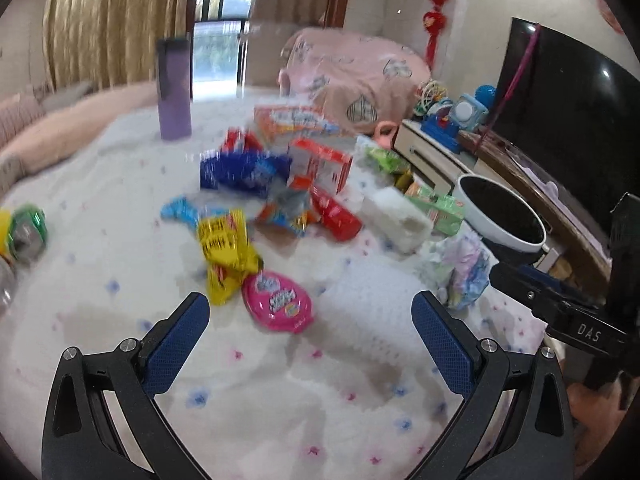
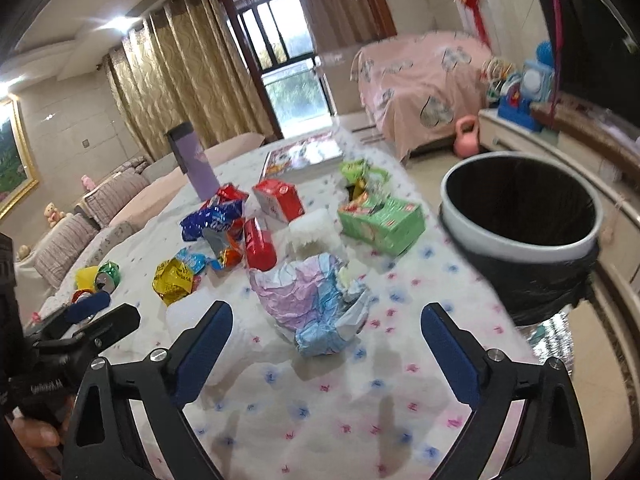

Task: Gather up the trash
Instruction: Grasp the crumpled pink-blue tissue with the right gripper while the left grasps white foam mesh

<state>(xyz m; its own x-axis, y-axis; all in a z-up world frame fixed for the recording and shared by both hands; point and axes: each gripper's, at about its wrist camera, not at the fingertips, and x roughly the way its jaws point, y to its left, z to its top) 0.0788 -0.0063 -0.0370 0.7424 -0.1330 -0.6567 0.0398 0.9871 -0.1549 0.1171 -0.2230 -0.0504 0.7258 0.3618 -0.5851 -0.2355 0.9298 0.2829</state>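
We saw the desk [image 2: 360,420] under a white flower-print cloth, strewn with wrappers. The white bin with black liner [image 2: 520,216] stood beside it. Both tools, left [image 1: 310,316] and right [image 2: 326,326], gaped wide, empty, above the crumpled pastel paper [image 2: 316,304].

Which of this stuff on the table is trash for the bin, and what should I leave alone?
Job:
crumpled paper
yellow wrapper
blue wrapper
pink egg-shaped pack
crushed can
trash bin

Just lying about:
purple tumbler
pink kettlebell
toys
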